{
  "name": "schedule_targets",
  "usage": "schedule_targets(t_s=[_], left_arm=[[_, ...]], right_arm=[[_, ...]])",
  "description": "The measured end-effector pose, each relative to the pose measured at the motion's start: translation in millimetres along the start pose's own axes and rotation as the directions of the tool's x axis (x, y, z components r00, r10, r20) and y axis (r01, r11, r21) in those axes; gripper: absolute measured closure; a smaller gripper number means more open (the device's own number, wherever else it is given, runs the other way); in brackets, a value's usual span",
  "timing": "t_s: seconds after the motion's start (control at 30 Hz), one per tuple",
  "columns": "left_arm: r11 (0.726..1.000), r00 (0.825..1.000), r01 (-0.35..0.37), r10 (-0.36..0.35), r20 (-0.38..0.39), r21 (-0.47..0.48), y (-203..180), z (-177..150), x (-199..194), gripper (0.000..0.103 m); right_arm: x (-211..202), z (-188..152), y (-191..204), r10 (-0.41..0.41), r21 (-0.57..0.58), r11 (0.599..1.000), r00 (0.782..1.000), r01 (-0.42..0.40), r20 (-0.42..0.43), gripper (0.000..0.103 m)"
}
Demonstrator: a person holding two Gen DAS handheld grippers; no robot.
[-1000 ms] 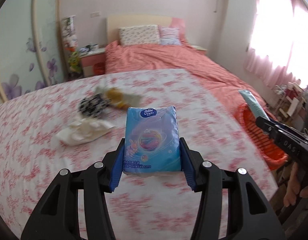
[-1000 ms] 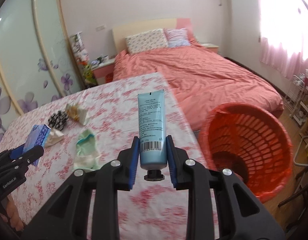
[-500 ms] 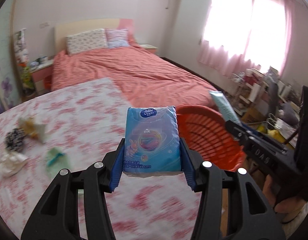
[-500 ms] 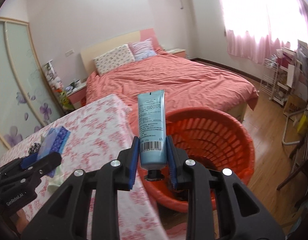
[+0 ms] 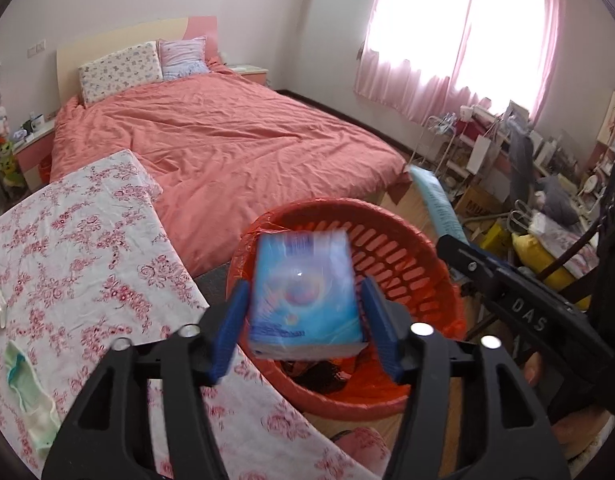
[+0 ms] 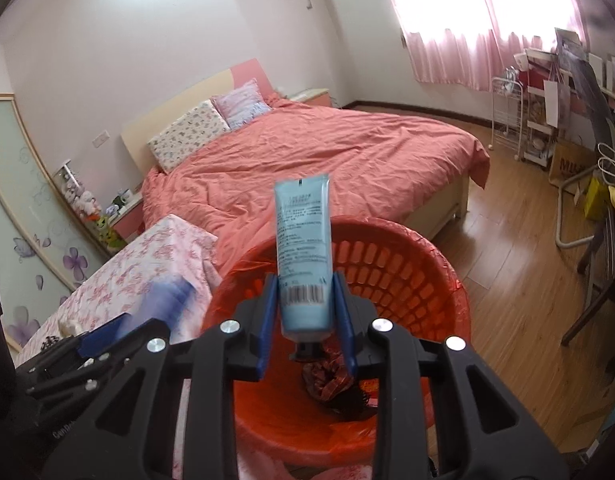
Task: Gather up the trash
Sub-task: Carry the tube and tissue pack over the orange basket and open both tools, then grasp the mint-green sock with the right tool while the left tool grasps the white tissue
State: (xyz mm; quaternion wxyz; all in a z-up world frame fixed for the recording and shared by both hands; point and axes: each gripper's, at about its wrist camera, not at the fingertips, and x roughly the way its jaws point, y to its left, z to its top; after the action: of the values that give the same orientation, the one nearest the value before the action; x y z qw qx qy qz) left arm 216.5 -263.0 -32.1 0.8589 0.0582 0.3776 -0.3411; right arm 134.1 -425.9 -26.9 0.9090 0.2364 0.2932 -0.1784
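Observation:
My left gripper hovers over the red basket, its jaws opening. Between them sits a blue tissue pack, blurred, with a gap to each pad. My right gripper is also above the basket with its jaws opening. A light blue tube stands cap-down between them, a thin gap on both sides. In the left wrist view the right gripper and tube show at the right. Crumpled dark trash lies in the basket.
A table with a floral cloth lies left of the basket, with a green sock on it. A bed with a salmon cover is behind. Cluttered racks and wood floor are to the right.
Both grippers swung right, from over the floral table to above the red basket. Their jaws have widened, and the tissue pack now looks blurred and loose between the left pads.

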Motion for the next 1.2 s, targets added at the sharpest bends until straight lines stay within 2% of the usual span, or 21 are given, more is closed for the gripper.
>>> schedule_targets(t_s=[0.07, 0.2, 0.33, 0.43, 0.6, 0.63, 0.67, 0.7, 0.8, 0.83, 0.9, 0.97, 1.1, 1.2], left_arm=[[1.000, 1.000, -0.020, 0.020, -0.016, -0.010, 5, -2, 3, 0.031], [0.997, 0.997, -0.073, 0.072, -0.026, -0.029, 19, -10, -1, 0.029], [0.986, 0.987, -0.156, 0.155, -0.028, -0.049, 38, -22, -14, 0.026], [0.972, 0.974, -0.224, 0.224, -0.016, -0.066, 60, -34, -31, 0.024], [0.933, 0.940, -0.342, 0.340, -0.039, -0.112, 106, -56, -60, 0.023], [0.927, 0.936, -0.353, 0.349, -0.049, -0.127, 116, -62, -67, 0.019], [0.917, 0.929, -0.371, 0.366, -0.058, -0.150, 129, -68, -75, 0.011], [0.904, 0.918, -0.395, 0.390, -0.063, -0.165, 141, -73, -82, 0.007], [0.857, 0.880, -0.474, 0.468, -0.080, -0.202, 175, -89, -104, 0.004], [0.834, 0.863, -0.503, 0.496, -0.094, -0.225, 191, -95, -113, 0.002], [0.801, 0.842, -0.537, 0.526, -0.115, -0.264, 214, -105, -126, 0.002], [0.756, 0.812, -0.581, 0.566, -0.143, -0.302, 239, -116, -141, 0.002], [0.690, 0.788, -0.603, 0.594, -0.164, -0.401, 284, -139, -169, 0.002], [0.631, 0.750, -0.641, 0.635, -0.184, -0.437, 307, -154, -185, 0.002]], right_arm=[[7, 1, -6, -0.012, 0.024, 1.000, 1.000, 0.012, -0.008, 0.055], [10, -10, -4, -0.020, 0.020, 1.000, 1.000, 0.021, -0.016, 0.049], [11, -22, 11, -0.031, -0.028, 0.999, 0.999, 0.030, -0.027, 0.042], [7, -26, 27, -0.022, -0.074, 0.997, 0.999, 0.019, -0.030, 0.037], [5, -44, 70, -0.005, -0.176, 0.984, 0.999, -0.003, -0.045, 0.031], [5, -48, 79, 0.000, -0.194, 0.981, 0.999, -0.009, -0.048, 0.030], [5, -53, 90, 0.006, -0.216, 0.976, 0.999, -0.018, -0.054, 0.029], [6, -59, 102, 0.014, -0.239, 0.971, 0.998, -0.028, -0.061, 0.028], [8, -75, 135, 0.056, -0.283, 0.956, 0.994, -0.080, -0.092, 0.027], [9, -82, 149, 0.076, -0.300, 0.948, 0.991, -0.106, -0.112, 0.027], [11, -91, 170, 0.106, -0.324, 0.935, 0.984, -0.148, -0.145, 0.027], [12, -102, 195, 0.133, -0.351, 0.917, 0.975, -0.190, -0.180, 0.027], [18, -126, 246, 0.171, -0.404, 0.877, 0.954, -0.261, -0.245, 0.027], [27, -143, 281, 0.182, -0.434, 0.850, 0.939, -0.299, -0.291, 0.027]])
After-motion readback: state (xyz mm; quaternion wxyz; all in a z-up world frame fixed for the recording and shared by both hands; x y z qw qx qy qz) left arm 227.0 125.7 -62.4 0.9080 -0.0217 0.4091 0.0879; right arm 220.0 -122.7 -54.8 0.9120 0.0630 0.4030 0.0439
